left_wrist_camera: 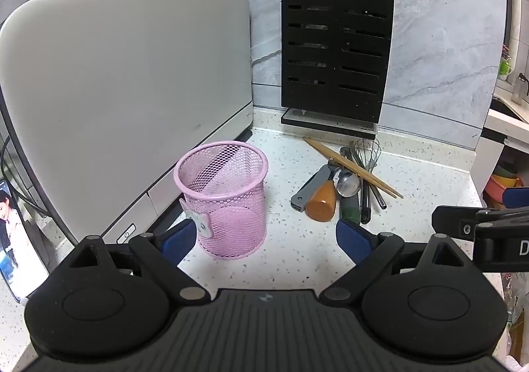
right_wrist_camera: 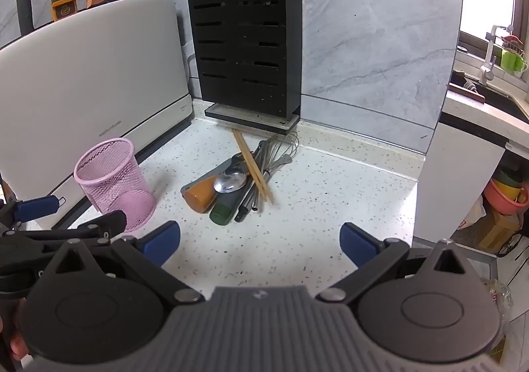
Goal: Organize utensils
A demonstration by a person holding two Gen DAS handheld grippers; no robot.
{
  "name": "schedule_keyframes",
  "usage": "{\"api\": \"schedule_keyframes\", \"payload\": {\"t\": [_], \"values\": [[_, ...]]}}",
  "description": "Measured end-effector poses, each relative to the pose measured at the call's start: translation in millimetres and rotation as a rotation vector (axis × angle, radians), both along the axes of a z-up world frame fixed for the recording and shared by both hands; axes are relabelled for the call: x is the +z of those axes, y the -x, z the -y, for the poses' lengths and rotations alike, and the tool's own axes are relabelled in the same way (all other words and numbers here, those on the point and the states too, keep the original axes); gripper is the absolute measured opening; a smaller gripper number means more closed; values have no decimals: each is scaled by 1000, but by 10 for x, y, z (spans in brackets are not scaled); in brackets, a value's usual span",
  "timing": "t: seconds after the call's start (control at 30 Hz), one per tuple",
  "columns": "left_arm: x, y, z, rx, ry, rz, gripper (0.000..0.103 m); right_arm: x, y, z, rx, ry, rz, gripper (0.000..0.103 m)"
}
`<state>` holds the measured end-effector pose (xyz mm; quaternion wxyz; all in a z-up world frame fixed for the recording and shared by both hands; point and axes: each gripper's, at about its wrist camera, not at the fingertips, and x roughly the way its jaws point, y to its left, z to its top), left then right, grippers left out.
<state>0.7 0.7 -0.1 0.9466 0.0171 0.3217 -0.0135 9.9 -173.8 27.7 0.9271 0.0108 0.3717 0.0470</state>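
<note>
1. My left gripper [left_wrist_camera: 266, 244] stands spread as wide as it goes, nothing between its blue pads [left_wrist_camera: 352, 241]; it tilts down toward the speckled counter [left_wrist_camera: 297, 272], with the pink mesh cup [left_wrist_camera: 224, 200] just ahead and a little left of centre; I judge I hold it there to steady or guard the cup while the other hand fetches.

2. My right gripper [right_wrist_camera: 261, 241] is equally wide and empty, aimed down at the heap of utensils [right_wrist_camera: 236, 185]; open jaws make sense, since nothing has been picked yet.

3. The utensils lie in one pile on the counter in front of the black slotted knife block [right_wrist_camera: 246, 48], well apart from the cup; the wooden chopsticks [right_wrist_camera: 253, 167] cross on top, so I reckon they are the easiest first take; the spoon [right_wrist_camera: 229, 181] rests bowl-up on the handles beneath.

4. The cup stands upright near the white appliance [left_wrist_camera: 132, 91] and looks empty; presumably it is where everything goes.

5. Hard to read: the orange-handled tool [left_wrist_camera: 322, 200], the grey handle [left_wrist_camera: 309, 188] and the dark green handle [right_wrist_camera: 222, 211] run under the spoon and chopsticks, so I cannot tell what their working ends are; the whisk [left_wrist_camera: 367, 150] has its handle buried among dark rods.

6. Cut off: the hanging tools on the wall run past the top edge; my left gripper's outer parts sit at the left of the right view; a phone [left_wrist_camera: 15, 239] is clipped by the left border.
</note>
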Motion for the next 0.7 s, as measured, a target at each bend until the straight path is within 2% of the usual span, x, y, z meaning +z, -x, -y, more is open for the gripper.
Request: {"api": "schedule_keyframes", "payload": {"t": [0.7], "values": [[0,21,-4,14,9,-2,103,-26,3,-78,3,4,-4,100]]}}
